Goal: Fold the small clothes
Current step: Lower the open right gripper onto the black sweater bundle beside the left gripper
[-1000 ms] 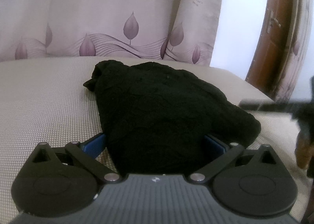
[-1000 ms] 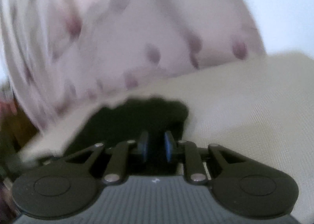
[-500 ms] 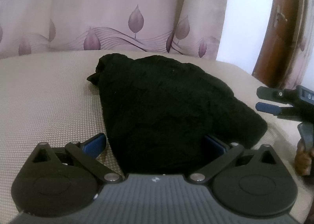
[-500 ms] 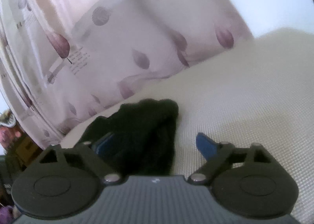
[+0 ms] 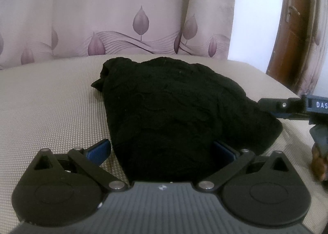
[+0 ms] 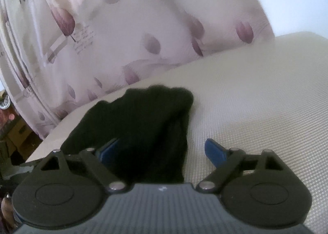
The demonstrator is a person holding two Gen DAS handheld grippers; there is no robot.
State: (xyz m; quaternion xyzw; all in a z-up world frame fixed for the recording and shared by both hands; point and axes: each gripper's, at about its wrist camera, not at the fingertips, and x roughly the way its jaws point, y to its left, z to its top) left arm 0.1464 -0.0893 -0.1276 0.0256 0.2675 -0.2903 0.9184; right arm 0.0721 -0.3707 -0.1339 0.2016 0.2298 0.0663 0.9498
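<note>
A small black garment point(image 5: 176, 111) lies bunched on a beige woven surface point(image 5: 47, 111). My left gripper point(image 5: 162, 150) is open, its blue-padded jaws on either side of the garment's near end. My right gripper point(image 6: 162, 150) is open too, with the garment point(image 6: 147, 131) between its jaws and over the left pad. In the left wrist view the right gripper's fingers point(image 5: 280, 109) reach the garment's right edge from the right.
A pink curtain with purple leaf prints point(image 5: 123, 12) hangs behind the surface. A brown wooden door point(image 5: 291, 29) stands at the right. Cardboard boxes point(image 6: 16, 133) sit low at the left of the right wrist view.
My right gripper has gone from shut to open and has moved in to the garment's right edge. The left gripper has stayed open around the garment's near end.
</note>
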